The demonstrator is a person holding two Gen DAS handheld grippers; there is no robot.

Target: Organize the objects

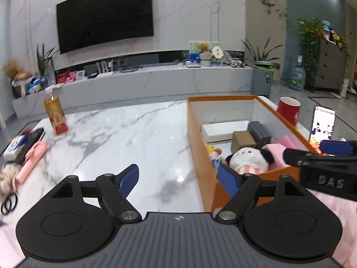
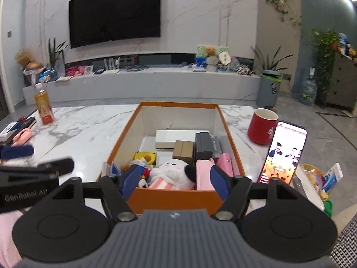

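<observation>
Left claw (image 1: 178,182): blue pads spread wide, holding nothing, above the bare marble counter (image 1: 125,138) beside the near left corner of the orange box (image 1: 198,143).

Right claw (image 2: 176,179): likewise spread wide and holding nothing, straddling the near end of the orange box (image 2: 174,197).

Box contents, near to far: white plush toy (image 2: 173,172) with a black ear and pink striped front; pink pouch (image 2: 204,174) to its right; small pink case (image 2: 225,163) against the right wall; yellow toy (image 2: 145,156) to the left; brown cardboard carton (image 2: 183,151); dark grey case (image 2: 204,147); flat white box (image 2: 174,139) at the far end.

Right of the box: smartphone (image 2: 282,153), standing upright with lit screen; red mug (image 2: 262,126) beyond it.

Left counter edge: black hair ties (image 1: 9,203), small doll (image 1: 7,176), pink object (image 1: 31,162), dark remote (image 1: 30,141) on a white-and-blue packet (image 1: 14,146); farther off, a tea bottle (image 1: 55,114), upright.

Beyond the counter: TV console (image 1: 156,78), wall-mounted television (image 1: 104,15).
</observation>
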